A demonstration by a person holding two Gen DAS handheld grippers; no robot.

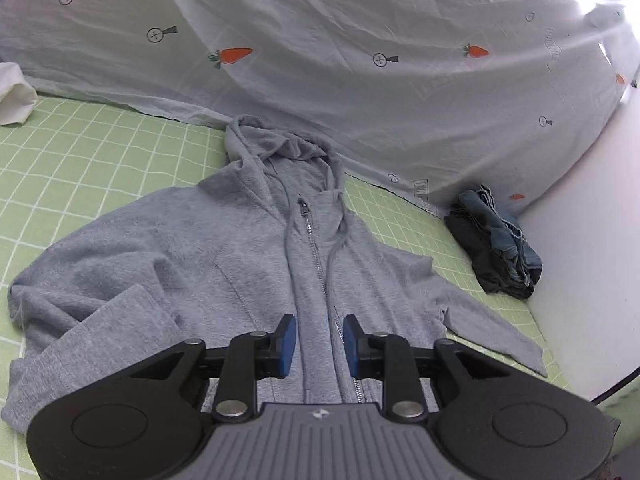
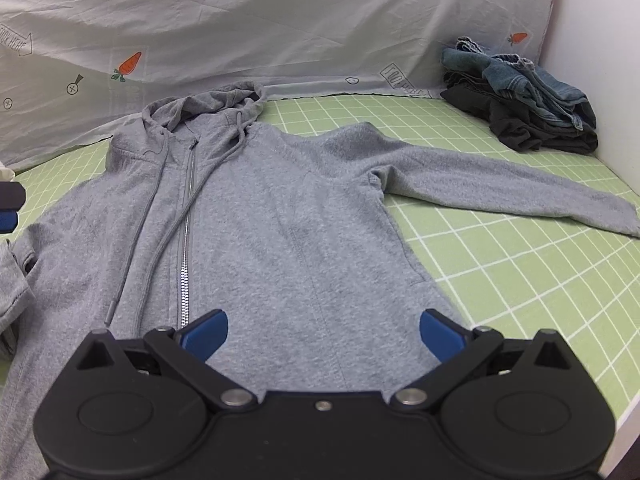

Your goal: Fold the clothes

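Hoodie: I see a grey fleece zip-front hoodie [image 2: 280,216] lying face up and spread flat on the green mat with a white grid [image 2: 520,264]; its hood [image 2: 208,108] points at the backdrop.
Zipper: the metal zipper [image 1: 314,252] is done up to the collar, with two grey drawcords trailing down on either side of it.
Sleeves: one sleeve [image 2: 520,188] stretches out straight from the hoodie toward the dark pile; the other sleeve [image 1: 100,328] is doubled back beside the hoodie's body.
Left gripper [image 1: 320,338]: I read its blue-padded fingers as a narrow gap apart, clamped on nothing, straddling the zipper line over the hoodie's lower front.
Right gripper [image 2: 323,330]: fingers spread wide and holding nothing, over the hoodie's lower front panel, to the straight-sleeve side of the zipper.
Pile: folded blue denim and black clothes [image 2: 532,100] sit well apart from the hoodie, past its straight sleeve, against a white wall.
Backdrop: a pale sheet printed with orange carrots [image 1: 360,40] hangs just behind the hood.
Edge: a white cloth bundle [image 1: 12,96] lies well apart from the hoodie, on the doubled-sleeve side.
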